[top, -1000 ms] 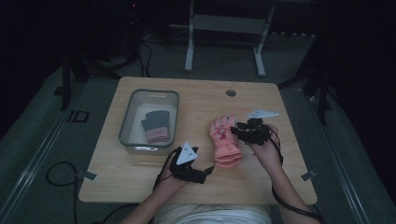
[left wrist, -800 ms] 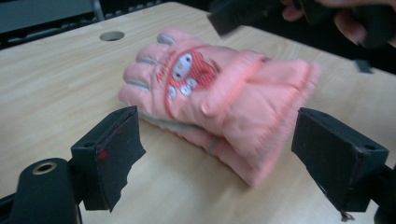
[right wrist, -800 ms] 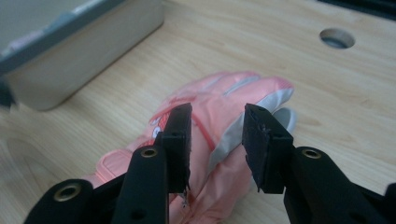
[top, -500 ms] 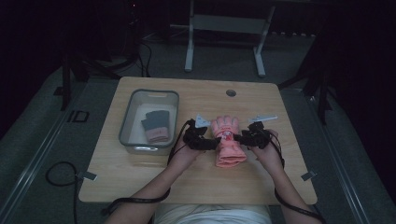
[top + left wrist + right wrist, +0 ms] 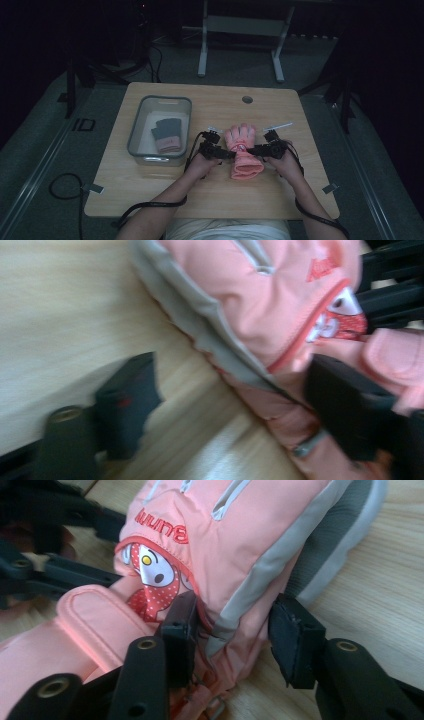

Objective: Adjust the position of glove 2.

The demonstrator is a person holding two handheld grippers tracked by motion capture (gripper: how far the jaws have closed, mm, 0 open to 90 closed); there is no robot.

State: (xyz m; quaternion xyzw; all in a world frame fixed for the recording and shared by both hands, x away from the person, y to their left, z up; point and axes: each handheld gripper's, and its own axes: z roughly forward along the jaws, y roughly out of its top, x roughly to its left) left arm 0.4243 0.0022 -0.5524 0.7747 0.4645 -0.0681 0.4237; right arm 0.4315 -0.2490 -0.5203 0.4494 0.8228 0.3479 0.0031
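A pink padded glove [image 5: 241,150] with grey trim and a cartoon patch lies flat in the middle of the wooden table [image 5: 150,175], fingers pointing away from me. My left gripper [image 5: 226,154] is at its left edge. In the left gripper view one jaw rests on the glove [image 5: 260,305] and the other stands on bare wood, so my left gripper [image 5: 235,385] is open; its jaws have just been closing. My right gripper [image 5: 253,149] is at the glove's right edge. Its jaws straddle the grey-trimmed side of the glove [image 5: 235,535], and my right gripper [image 5: 235,612] has just been closing without a full pinch.
A clear plastic bin [image 5: 135,145] stands at the table's left and holds a folded grey and pink glove [image 5: 166,135]. A round cable hole [image 5: 247,99] sits near the far edge. A metal stand [image 5: 240,30] is on the floor beyond the table.
My left hand has moved from the table's front up to the glove's left edge. My right hand has sunk lower at the glove's right side. The glove has stayed in place.
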